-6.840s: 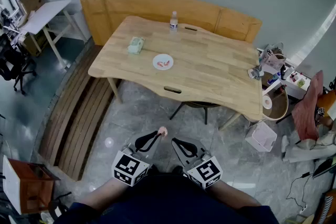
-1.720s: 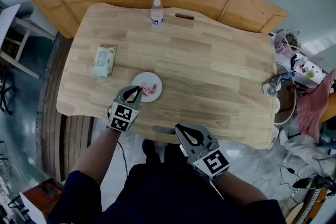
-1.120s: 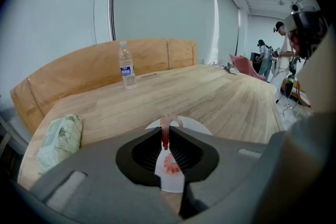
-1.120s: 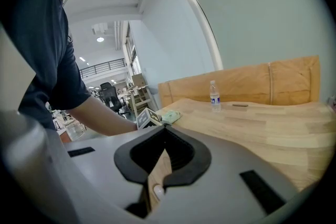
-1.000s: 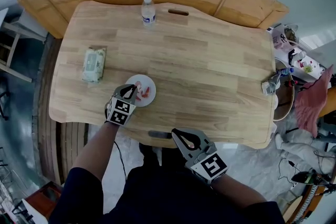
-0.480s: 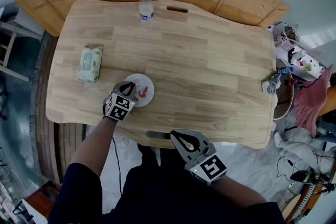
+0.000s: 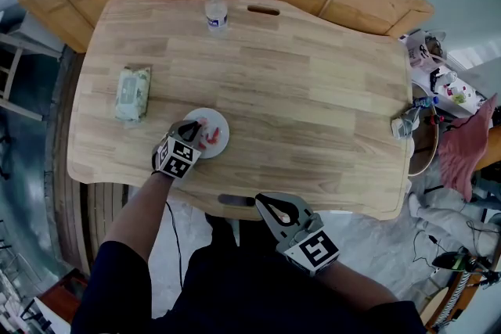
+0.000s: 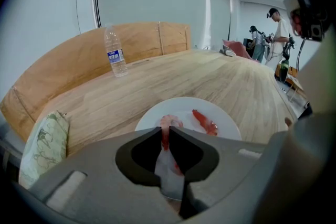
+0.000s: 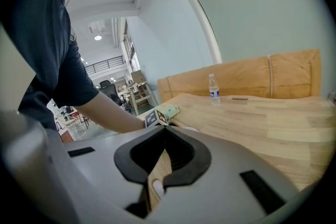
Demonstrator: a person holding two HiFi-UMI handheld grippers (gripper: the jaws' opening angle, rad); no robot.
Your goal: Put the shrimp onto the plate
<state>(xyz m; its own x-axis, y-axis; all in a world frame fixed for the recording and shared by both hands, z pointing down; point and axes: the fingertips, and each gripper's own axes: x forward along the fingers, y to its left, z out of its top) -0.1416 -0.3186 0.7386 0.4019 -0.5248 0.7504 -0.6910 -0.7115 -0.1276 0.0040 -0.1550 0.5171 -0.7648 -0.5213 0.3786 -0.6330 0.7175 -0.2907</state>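
At the left of the head view lies one pack of wipes (image 7: 131,92), flat on the table (image 7: 313,105) and clear of the work.

Right of it is the left hand-held gripper (image 8: 165,131), clamped on a shrimp (image 8: 168,122). Its own view shows the jaws pinched nearly together. The pink body runs lengthwise along them, one end poking past the tips and the rest trailing back down through the gap. The plate (image 8: 182,109) lies straight below and just beyond those tips, so the shrimp hangs over the white surface — whether it touches yet I cannot tell. To my eye, all the coming move needs is for the jaws to part where they are, with no sideways travel.

There are two shrimp: the one in the jaws and a redder one (image 8: 205,121) already lying on the plate just right of the tips, slanting off toward the upper right. There is one plate.

One water bottle (image 7: 215,8) stands upright at the top edge of the table, well apart from the plate.

At lower centre of the head view the right hand-held gripper (image 9: 165,128) is off the table's near edge, jaws together on nothing — plainly the farther of the two.
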